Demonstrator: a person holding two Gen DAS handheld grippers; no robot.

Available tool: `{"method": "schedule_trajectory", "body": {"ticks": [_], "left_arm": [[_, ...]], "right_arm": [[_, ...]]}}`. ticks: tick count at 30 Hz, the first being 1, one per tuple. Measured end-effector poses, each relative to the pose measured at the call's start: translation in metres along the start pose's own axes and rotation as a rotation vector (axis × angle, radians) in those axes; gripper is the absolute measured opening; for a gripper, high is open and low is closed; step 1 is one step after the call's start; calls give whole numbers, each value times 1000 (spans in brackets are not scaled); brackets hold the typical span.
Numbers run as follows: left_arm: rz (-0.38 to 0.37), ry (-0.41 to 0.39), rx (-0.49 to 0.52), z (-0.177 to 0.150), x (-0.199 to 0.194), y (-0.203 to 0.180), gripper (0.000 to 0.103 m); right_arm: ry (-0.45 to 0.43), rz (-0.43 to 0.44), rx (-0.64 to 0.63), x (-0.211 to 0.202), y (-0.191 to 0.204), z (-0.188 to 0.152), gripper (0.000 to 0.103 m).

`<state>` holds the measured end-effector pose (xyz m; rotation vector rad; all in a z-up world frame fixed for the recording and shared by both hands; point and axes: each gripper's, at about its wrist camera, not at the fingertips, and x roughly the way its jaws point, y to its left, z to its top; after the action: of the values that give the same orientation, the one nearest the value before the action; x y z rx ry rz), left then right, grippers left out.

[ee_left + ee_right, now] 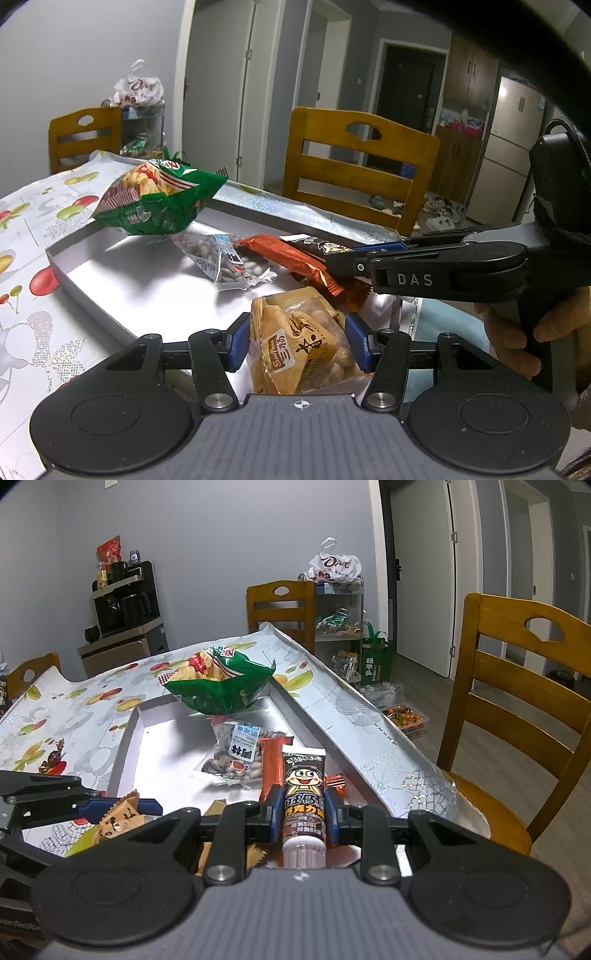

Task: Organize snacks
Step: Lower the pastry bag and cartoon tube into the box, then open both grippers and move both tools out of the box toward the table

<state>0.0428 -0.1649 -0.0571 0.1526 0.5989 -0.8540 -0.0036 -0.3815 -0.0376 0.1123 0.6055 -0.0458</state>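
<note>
A shallow silver tray [122, 273] [162, 738] lies on the table. At its far end sits a green chip bag [159, 199] [221, 683]. Nearer, a clear nut packet [225, 262] [236, 757] and an orange wrapped bar [295, 266] [271, 768] lie side by side. My left gripper [300, 343] [140, 810] is shut on a tan snack packet [299, 350] [118, 823] over the tray's near edge. To its right, my right gripper [303, 812] [332, 264] is shut on a brown chocolate tube [303, 797] [321, 245], held just above the orange bar.
A fruit-print cloth [33, 229] [74, 709] covers the table, with loose wrapped candies [51, 762] at its left. Wooden chairs [362, 166] [517, 686] stand along the far and right sides. A cart with a white bag [334, 566] stands behind.
</note>
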Motion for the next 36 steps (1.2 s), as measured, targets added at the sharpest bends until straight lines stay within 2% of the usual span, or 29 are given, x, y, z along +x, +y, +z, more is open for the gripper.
{"method": "schedule_trajectory", "body": {"ticks": [2,4,6,8,22,25,27,29,30,31,36], "left_arm": [[2,-5,10,0,-1,-1,54],[4,-12,13,0,-3,0,59],[10,-39,13,1,-8,1,72],[13,-64,13,2,-13,2,76],[5,-105,5,0,-35,13,76],[2,-113,-1,0,-39,16,82],[3,-117,-5,-1,-42,19,86],[-8,-119,-9,-2,-45,21,91],[-11,-122,-12,-2,-47,23,92],[-11,-128,-15,-3,-49,24,93],[-4,-146,-26,-4,-61,33,96]], "right_arm": [[2,-6,-8,1,1,0,23],[8,-15,-13,1,2,1,23],[16,-19,-18,1,3,3,23],[18,-24,-25,1,4,4,23],[15,-72,-32,-2,12,9,23],[11,-64,-7,-4,12,13,24],[-2,-49,-5,-8,14,16,29],[-12,-42,-5,-12,19,20,49],[-23,-40,-3,-15,21,21,53],[-33,-38,-2,-18,23,23,55],[-42,-27,-24,-25,40,31,57]]}}
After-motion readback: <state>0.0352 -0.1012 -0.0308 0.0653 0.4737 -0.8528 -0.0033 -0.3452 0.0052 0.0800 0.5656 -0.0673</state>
